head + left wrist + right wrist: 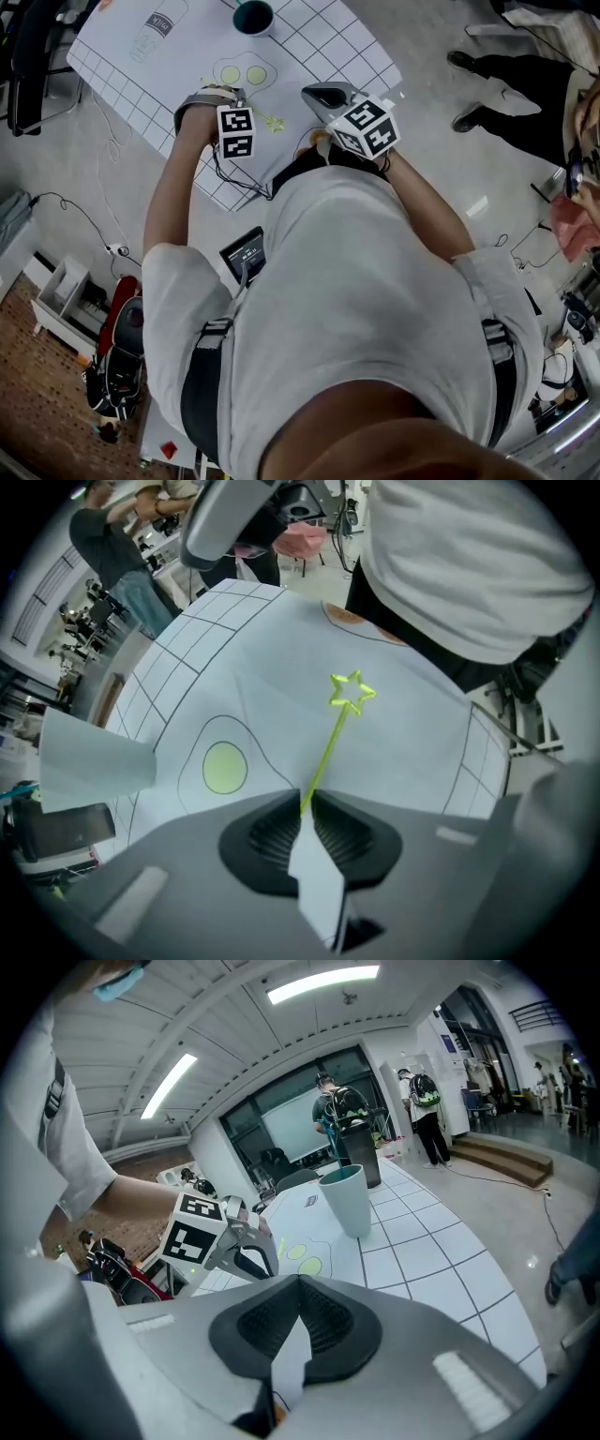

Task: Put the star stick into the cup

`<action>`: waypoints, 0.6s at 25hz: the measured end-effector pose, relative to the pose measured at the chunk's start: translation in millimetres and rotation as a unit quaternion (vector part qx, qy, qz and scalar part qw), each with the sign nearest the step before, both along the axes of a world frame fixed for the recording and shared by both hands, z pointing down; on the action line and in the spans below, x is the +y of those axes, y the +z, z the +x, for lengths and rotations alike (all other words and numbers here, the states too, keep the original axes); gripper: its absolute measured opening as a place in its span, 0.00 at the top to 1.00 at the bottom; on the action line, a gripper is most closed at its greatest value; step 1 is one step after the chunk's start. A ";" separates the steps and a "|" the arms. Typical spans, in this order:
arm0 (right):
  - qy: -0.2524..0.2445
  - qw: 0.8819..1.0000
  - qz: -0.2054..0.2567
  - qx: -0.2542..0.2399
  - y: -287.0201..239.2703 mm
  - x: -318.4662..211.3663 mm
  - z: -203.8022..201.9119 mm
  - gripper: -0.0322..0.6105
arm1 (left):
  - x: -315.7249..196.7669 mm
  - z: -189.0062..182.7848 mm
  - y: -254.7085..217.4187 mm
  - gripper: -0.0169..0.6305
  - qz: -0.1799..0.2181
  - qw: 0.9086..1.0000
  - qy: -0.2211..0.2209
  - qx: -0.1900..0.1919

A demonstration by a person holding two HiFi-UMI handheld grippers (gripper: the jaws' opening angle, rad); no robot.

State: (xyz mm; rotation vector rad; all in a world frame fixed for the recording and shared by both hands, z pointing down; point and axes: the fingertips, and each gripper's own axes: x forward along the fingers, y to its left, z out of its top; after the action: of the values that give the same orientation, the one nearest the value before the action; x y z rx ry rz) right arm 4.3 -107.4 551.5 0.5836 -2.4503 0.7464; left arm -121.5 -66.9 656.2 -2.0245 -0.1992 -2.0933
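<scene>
The left gripper [307, 804] pinches the thin star stick [337, 733] between ribbed fingers [272, 834]

I am seeing the thin neon yellow-green plastic star stick [331, 742] glowing at the centre of the left gripper view. Behind it, the white paper table sheet [412, 742] is carrying a black grid along its edges. It is also showing a black-outlined fried-egg drawing [242, 75] with two lime yolks. The pale teal plastic cup [346, 1200] is showing just right of centre in the right gripper view. The left gripper [307, 803] and the right gripper [298, 1312] are both showing light grey shells and black ribbed pads. Their marker cubes [236, 131] are wearing black-and-white square patterns. Brick-red flooring [37, 394] is filling the head view's lower left.
</scene>
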 end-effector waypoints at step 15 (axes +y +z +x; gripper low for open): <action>-0.018 1.000 0.013 -0.004 -6.7 -4.4 -9.0 0.95 | -7.9 -6.0 -24.4 0.95 0.043 0.980 -0.169 0.098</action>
State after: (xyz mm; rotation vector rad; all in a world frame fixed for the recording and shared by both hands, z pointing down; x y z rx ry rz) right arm -4.8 -111.8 544.8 0.5466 -2.4747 0.7059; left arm -127.5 -74.8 631.8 -2.3264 0.2819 -2.0168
